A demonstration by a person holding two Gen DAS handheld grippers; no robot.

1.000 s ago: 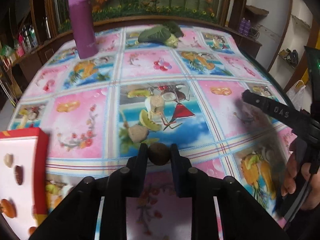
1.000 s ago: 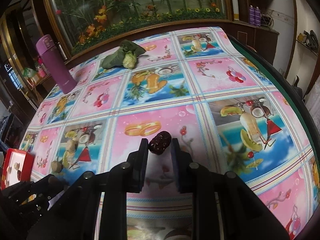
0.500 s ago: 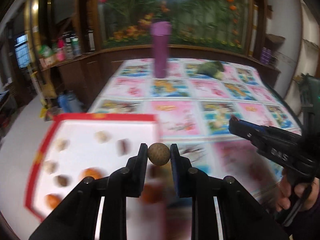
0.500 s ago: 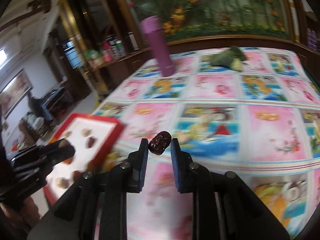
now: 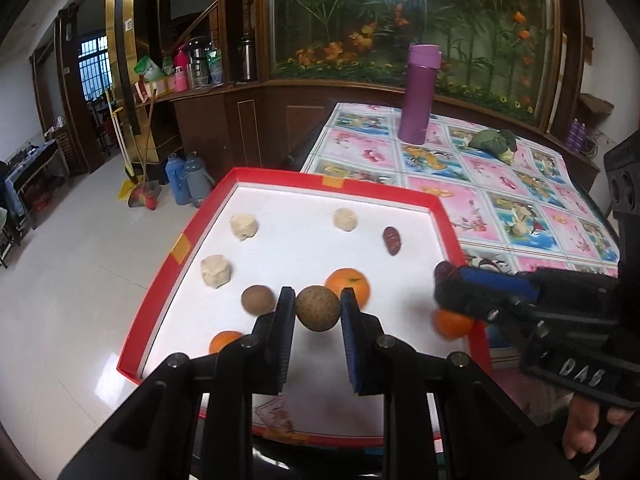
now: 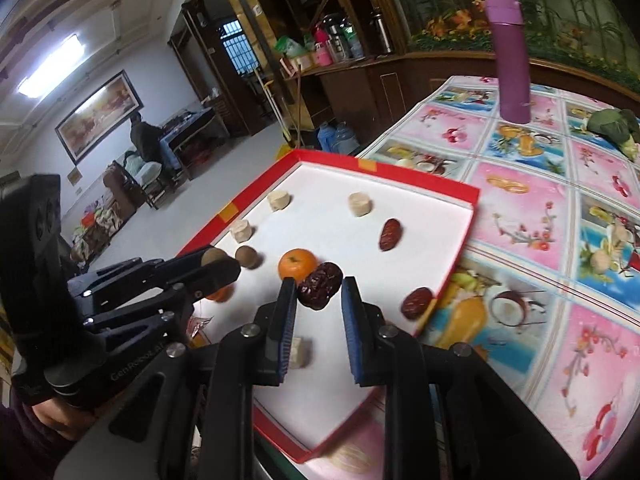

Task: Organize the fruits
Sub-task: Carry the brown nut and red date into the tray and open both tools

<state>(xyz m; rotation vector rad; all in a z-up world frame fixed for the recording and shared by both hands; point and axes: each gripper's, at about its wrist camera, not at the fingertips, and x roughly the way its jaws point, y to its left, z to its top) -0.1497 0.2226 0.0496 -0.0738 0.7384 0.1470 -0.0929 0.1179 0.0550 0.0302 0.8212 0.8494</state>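
Observation:
A red-rimmed white tray [image 5: 240,178] [image 6: 460,190] sits at the table's left end and holds several fruits. My left gripper [image 5: 318,312] is shut on a round brown longan [image 5: 318,308], held over the tray beside an orange [image 5: 352,282] and another longan [image 5: 258,300]. My right gripper [image 6: 318,292] is shut on a dark red date [image 6: 320,284], held over the tray next to an orange [image 6: 297,266]. Each gripper shows in the other's view: the right one [image 5: 448,280], the left one [image 6: 218,262].
The tray also holds pale chunks [image 5: 244,226], a date [image 5: 391,240] and more oranges [image 5: 452,322]. A purple bottle [image 5: 418,94] and a leafy green vegetable [image 5: 494,142] stand on the patterned tablecloth [image 6: 540,208]. The floor drops away left of the tray.
Both grippers swung left from over the tablecloth to over the tray, each still holding its fruit. The tray now fills the near view.

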